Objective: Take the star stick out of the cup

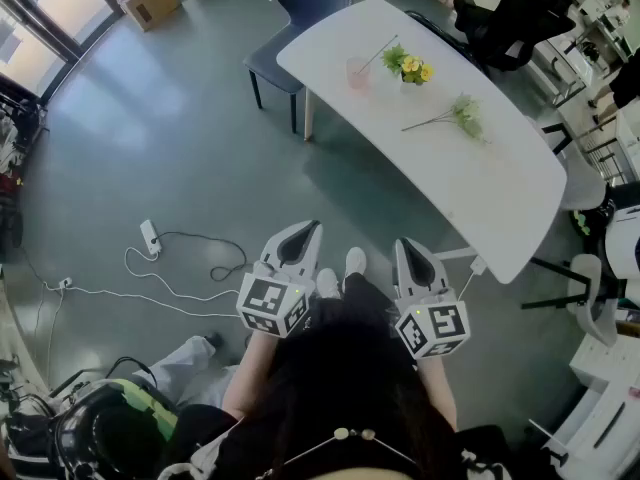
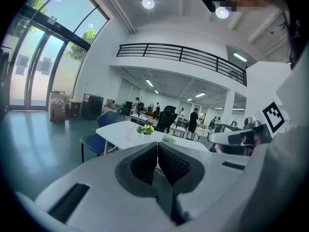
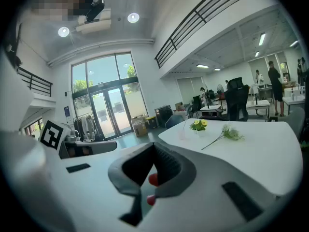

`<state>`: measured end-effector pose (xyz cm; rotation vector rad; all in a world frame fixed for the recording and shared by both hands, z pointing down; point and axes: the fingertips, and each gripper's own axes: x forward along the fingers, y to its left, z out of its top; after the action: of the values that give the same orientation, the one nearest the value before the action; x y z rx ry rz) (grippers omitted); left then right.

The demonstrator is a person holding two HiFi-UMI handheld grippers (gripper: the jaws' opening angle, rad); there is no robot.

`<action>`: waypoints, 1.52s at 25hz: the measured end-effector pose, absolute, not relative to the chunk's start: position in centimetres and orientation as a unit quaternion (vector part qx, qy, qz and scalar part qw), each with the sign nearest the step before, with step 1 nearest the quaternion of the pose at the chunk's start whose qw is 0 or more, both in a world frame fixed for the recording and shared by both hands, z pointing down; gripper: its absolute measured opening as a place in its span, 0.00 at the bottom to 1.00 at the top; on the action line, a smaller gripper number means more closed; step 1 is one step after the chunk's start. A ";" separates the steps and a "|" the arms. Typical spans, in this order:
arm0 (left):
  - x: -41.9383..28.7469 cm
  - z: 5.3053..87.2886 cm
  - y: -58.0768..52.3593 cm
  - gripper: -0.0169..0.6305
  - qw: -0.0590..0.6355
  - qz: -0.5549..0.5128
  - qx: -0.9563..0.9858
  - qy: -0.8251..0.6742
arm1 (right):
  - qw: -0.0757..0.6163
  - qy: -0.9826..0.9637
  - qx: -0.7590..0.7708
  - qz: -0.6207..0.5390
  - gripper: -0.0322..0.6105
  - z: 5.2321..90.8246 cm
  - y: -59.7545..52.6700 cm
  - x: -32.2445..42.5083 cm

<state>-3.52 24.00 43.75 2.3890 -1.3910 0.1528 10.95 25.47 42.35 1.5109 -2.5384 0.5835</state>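
Note:
A pale pink cup (image 1: 358,74) stands on the far end of the white table (image 1: 500,193), with the thin star stick (image 1: 379,54) leaning out of it to the right. From the left gripper view the cup (image 2: 129,135) is small and distant, and the right gripper view shows the cup (image 3: 181,134) and stick (image 3: 184,125) just as far off. My left gripper (image 1: 303,231) and right gripper (image 1: 408,246) are held side by side over the floor, well short of the table. Both are shut with nothing between the jaws.
A small pot of yellow flowers (image 1: 411,67) stands right beside the cup, and a green sprig (image 1: 457,116) lies further along the table. A blue chair (image 1: 305,8) is behind the table's end. A power strip and cables (image 1: 150,238) lie on the floor at left.

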 end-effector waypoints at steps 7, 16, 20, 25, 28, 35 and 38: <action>-3.8 43.9 24.5 0.04 0.184 0.054 0.847 -0.495 | 0.062 -0.842 0.499 0.194 0.05 42.4 26.0 10.7; -4.2 43.7 25.0 0.04 0.180 0.049 0.845 -0.502 | 0.052 -0.847 0.491 0.195 0.05 42.3 26.2 10.5; -4.6 43.8 25.3 0.04 0.180 0.050 0.842 -0.507 | 0.042 -0.845 0.492 0.206 0.05 42.6 26.4 10.7; -5.2 44.5 25.2 0.04 0.187 0.055 0.836 -0.514 | 0.041 -0.843 0.492 0.214 0.05 43.3 25.7 10.6; -5.7 44.9 24.3 0.04 0.190 0.060 0.831 -0.519 | 0.038 -0.843 0.492 0.216 0.05 43.4 24.3 10.5; -6.1 44.8 18.1 0.04 0.183 0.061 0.829 -0.525 | 0.028 -0.843 0.496 0.208 0.05 43.7 17.3 11.1; -6.0 44.7 14.1 0.04 0.182 0.060 0.827 -0.528 | 0.029 -0.842 0.498 0.205 0.05 43.9 12.8 11.5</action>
<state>-5.99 14.05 44.66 2.3348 -1.4902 0.1681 11.52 12.76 43.86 1.5360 -2.5983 0.6341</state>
